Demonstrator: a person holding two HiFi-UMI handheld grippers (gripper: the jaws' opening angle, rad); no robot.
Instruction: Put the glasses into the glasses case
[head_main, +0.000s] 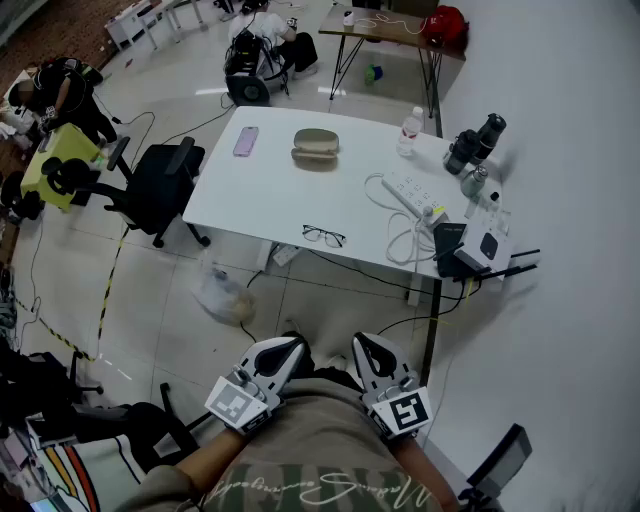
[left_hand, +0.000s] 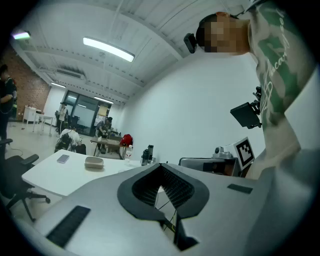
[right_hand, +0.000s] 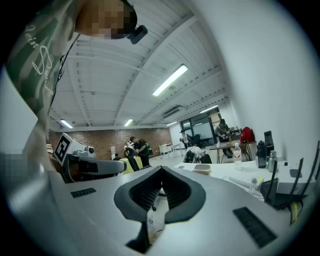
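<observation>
Both tools hang at the person's waist, well apart from the white bench (head_main: 250, 200); the left gripper (head_main: 288, 350) has its fingers (left_hand: 146, 189) pressed together at the tips with nothing between them, and the right gripper (head_main: 367, 350) is likewise closed and empty. The glasses (head_main: 324, 236) lie near the bench's front edge; the glasses case (head_main: 315, 148) sits well apart from them toward the far side, near a pink smartphone (head_main: 245, 141); its lid looks closed, though it is small at this range.

The step in hand is the approach. It would go best to step up to the bench and deal with the case first, one gripper steadying the base while the other lifts the lid; then take the thin frame by the bridge or a temple, not the lenses, with a light pinch; keep clear of the power strip (head_main: 412, 193) and its looped cable (head_main: 405, 245) just right of the glasses.

The script on the shirt is cut off and unreadable; the marker cubes carry only black-and-white squares; no brand can be read on the case or the water bottle (head_main: 409, 130).
</observation>
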